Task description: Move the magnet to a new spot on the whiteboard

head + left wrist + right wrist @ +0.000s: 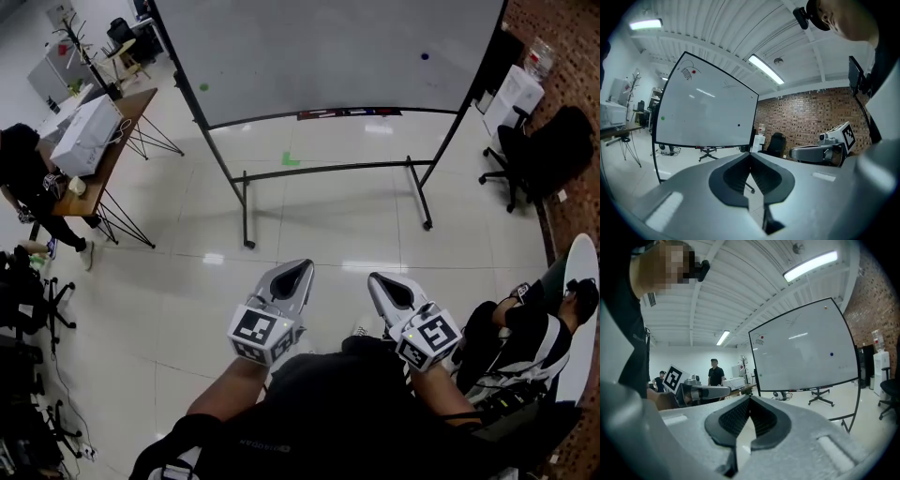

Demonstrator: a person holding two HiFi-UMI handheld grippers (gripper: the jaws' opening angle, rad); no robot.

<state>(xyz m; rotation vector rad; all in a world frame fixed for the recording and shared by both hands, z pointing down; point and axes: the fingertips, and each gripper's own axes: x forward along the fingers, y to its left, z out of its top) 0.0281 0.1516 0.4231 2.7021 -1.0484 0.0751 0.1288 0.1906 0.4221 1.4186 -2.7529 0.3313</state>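
Left tongs [301,269] and right tongs [379,280] are both pressed together empty, and the blue magnet [425,56] upper right on the whiteboard [328,56] looks light, hard and slick, so I'd pinch its rim.

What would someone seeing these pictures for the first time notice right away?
The big whiteboard on a black stand fills the head view's top, with a green magnet at its left and a blue magnet at its right. Below, the left gripper and right gripper point toward it, jaws together and empty.
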